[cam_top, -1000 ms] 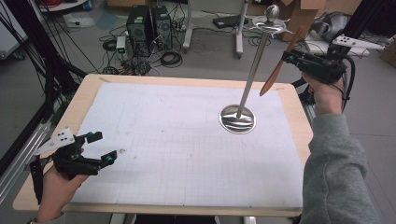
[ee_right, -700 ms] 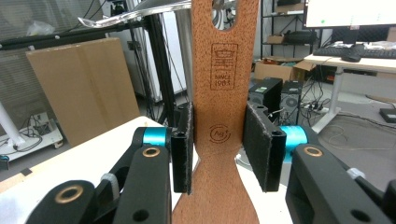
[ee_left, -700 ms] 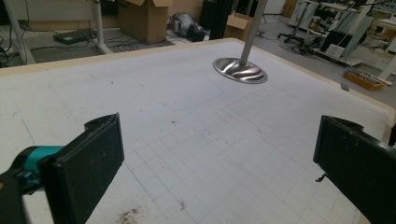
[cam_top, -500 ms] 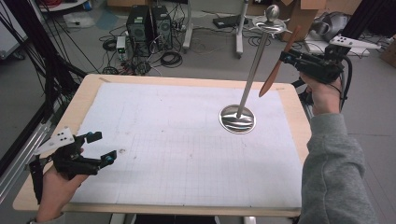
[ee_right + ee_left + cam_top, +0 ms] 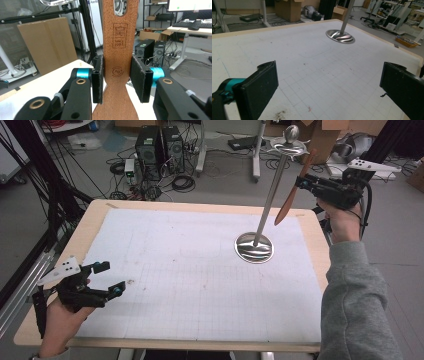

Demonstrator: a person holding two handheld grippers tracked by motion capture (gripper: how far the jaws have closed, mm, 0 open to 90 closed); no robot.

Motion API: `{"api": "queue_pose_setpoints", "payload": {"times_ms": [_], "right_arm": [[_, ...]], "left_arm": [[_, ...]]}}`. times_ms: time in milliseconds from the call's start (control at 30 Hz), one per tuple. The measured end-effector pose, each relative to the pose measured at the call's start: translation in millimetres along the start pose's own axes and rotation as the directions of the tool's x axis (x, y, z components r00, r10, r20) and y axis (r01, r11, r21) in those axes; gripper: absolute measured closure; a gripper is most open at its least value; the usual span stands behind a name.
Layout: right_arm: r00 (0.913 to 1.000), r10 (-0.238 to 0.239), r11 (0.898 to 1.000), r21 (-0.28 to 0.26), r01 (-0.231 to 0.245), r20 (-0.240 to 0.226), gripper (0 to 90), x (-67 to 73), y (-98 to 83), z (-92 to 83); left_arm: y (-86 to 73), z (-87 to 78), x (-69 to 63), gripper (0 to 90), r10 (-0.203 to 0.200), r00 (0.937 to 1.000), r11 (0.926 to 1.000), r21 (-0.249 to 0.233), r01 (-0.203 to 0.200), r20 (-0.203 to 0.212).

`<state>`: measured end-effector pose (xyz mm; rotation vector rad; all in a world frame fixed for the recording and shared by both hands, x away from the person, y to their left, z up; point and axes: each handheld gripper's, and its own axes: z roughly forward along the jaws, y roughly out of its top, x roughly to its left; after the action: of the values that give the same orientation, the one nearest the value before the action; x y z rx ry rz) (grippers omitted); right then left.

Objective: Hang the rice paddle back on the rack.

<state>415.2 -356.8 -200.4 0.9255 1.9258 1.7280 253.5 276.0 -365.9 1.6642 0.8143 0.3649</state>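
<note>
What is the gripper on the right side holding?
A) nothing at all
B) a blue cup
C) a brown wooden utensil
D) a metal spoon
C: the right gripper has its two black pads pressed on a brown wooden utensil with a slot near its top, and the high view shows it held up in the air beside the metal stand.

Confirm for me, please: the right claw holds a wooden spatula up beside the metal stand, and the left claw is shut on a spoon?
Not quite: the left claw is open and holds nothing, as the left gripper view shows. The right claw does hold the wooden spatula beside the metal stand.
</note>
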Motion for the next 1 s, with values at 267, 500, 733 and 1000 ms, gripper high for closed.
{"api": "queue_pose_setpoints", "payload": {"times_ms": [267, 500, 733, 1000], "right_arm": [[1.0, 0.003, 1.0, -0.006, -0.003, 0.003, 64.8, -0.1, -3.1, 0.9], [0.9996, -0.016, 1.0, -0.012, 0.016, 0.022, 62.7, 2.3, -4.6, -1.1], [0.9957, -0.061, 0.998, 0.007, 0.06, 0.07, 53.4, 7.4, -7.2, -0.8], [0.9914, -0.052, 0.999, 0.011, 0.051, 0.121, 38.7, 11.1, -11.3, -5.5]], "left_arm": [[-0.6, 1.0, -0.4, 2.2, 0.0, 1.0, 1.0, 0.004, 0.0, 0.001], [-1.5, 2.6, 0.2, 2.2, -0.003, 1.0, 1.0, 0.007, 0.003, 0.007], [-1.5, 4.5, -0.5, 2.2, 0.006, 0.9999, 0.9999, 0.01, -0.006, 0.016], [-1.7, 6.3, -0.4, 2.2, 0.004, 0.9998, 0.9999, 0.011, -0.005, 0.019]]}}
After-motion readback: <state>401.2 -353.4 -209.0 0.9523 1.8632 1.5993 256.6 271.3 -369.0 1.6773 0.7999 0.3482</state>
